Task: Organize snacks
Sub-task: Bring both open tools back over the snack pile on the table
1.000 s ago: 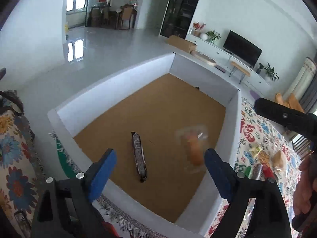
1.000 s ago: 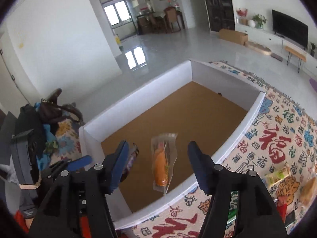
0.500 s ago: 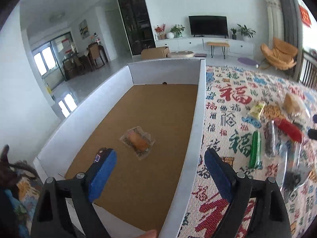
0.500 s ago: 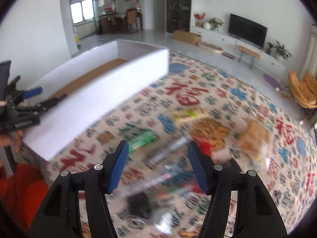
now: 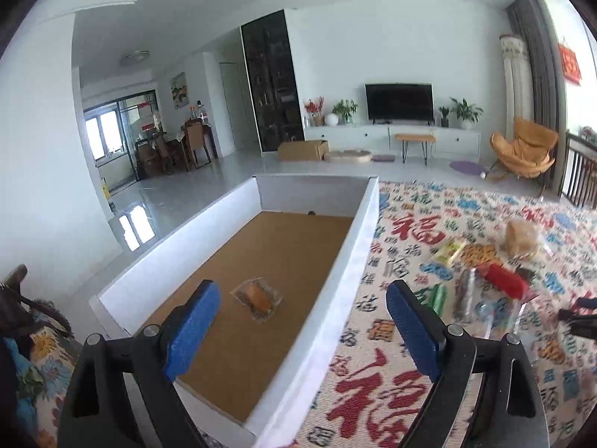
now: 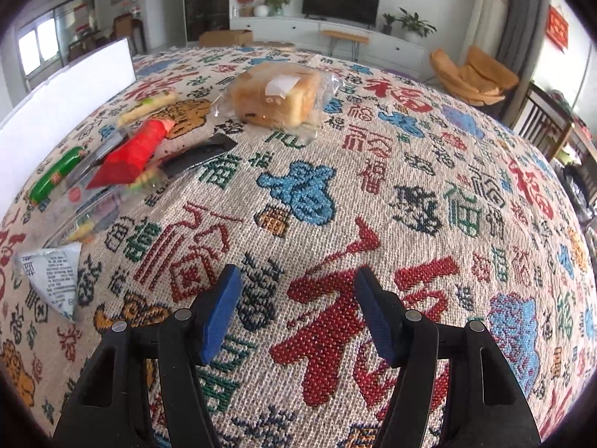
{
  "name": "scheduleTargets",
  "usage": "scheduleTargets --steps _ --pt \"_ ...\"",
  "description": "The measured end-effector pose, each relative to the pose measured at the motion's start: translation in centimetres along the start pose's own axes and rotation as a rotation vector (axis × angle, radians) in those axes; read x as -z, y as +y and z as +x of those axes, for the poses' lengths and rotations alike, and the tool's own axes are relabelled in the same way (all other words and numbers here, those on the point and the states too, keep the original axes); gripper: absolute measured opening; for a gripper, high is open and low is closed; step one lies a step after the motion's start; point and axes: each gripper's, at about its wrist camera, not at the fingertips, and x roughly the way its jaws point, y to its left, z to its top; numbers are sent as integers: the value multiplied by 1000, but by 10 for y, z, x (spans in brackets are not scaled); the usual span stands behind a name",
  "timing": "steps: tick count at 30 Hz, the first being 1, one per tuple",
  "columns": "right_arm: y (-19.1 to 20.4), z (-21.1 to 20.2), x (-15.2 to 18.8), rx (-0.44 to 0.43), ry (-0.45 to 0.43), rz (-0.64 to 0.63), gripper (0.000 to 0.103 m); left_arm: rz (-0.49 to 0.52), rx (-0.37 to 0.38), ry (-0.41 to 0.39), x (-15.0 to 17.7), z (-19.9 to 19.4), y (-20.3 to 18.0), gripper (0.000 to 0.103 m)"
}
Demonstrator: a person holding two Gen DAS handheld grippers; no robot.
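Note:
A white box (image 5: 337, 280) with a brown floor holds an orange snack (image 5: 257, 298) in a clear wrapper. My left gripper (image 5: 301, 287) hovers over the box's right wall, its jaws opening with nothing between them. My right gripper (image 6: 297, 272) points down at bare patterned cloth (image 6: 373, 186), its jaws also opening and empty. Up and left of it lie wrapped bread (image 6: 276, 97), a red packet (image 6: 130, 153), a green sausage (image 6: 56, 175), a black packet (image 6: 197, 155) and a white sachet (image 6: 52, 276). The left wrist view shows the same bread (image 5: 520, 237) and red packet (image 5: 503, 285).
The box's white wall (image 6: 67, 86) borders the cloth on the left in the right wrist view. Behind the table are a living room floor, a TV unit (image 5: 399, 138) and an orange chair (image 5: 522, 151). A floral cushion (image 5: 33, 366) lies left of the box.
The orange snack dropped from the right gripper and came to rest on the box floor. The right gripper swung out of the box and down over the cloth. The left gripper turned toward the snack pile.

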Motion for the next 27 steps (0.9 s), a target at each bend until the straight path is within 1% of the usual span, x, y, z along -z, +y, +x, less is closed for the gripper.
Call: scheduleTargets --steps 1,3,4,5,6,8,10,12,13,15,16,17,21,23,25,27 --pt "0 3 -3 -5 5 9 69 -39 39 -1 4 -7 -4 98" --pt "0 10 -7 -2 5 37 73 -118 135 26 17 -15 -14 100" --pt "-1 12 -9 -4 1 58 74 -144 185 57 24 -13 -21 101" --pt "-3 13 -8 -6 -7 81 75 -141 230 103 31 -8 -33 101" --pt "-4 15 -7 -2 -8 91 78 -117 265 155 39 -1 -46 101" --pt "-4 16 -7 5 -8 92 79 -44 320 233 55 11 -75 101" --pt "-5 15 -7 -2 -8 98 79 62 366 321 69 26 -106 101" --pt "-4 16 -7 2 -7 97 80 169 367 413 84 42 -132 101" --pt "-5 15 -7 6 -7 97 81 206 370 467 90 54 -141 101" --pt "-5 15 -6 6 -7 98 81 245 396 588 103 78 -157 100" --pt "-5 15 -5 7 -7 97 81 248 400 612 106 87 -161 100" --pt "-5 15 -5 7 -7 97 81 259 387 592 106 92 -165 101" --pt "-6 15 -5 6 -7 97 81 262 397 524 94 115 -172 103" --pt "-6 15 -5 7 -7 97 81 262 411 493 88 126 -175 103" --pt "-5 15 -5 6 -7 97 81 257 416 482 82 139 -178 103" --pt "-5 15 -5 7 -7 97 81 275 444 443 79 146 -180 103"
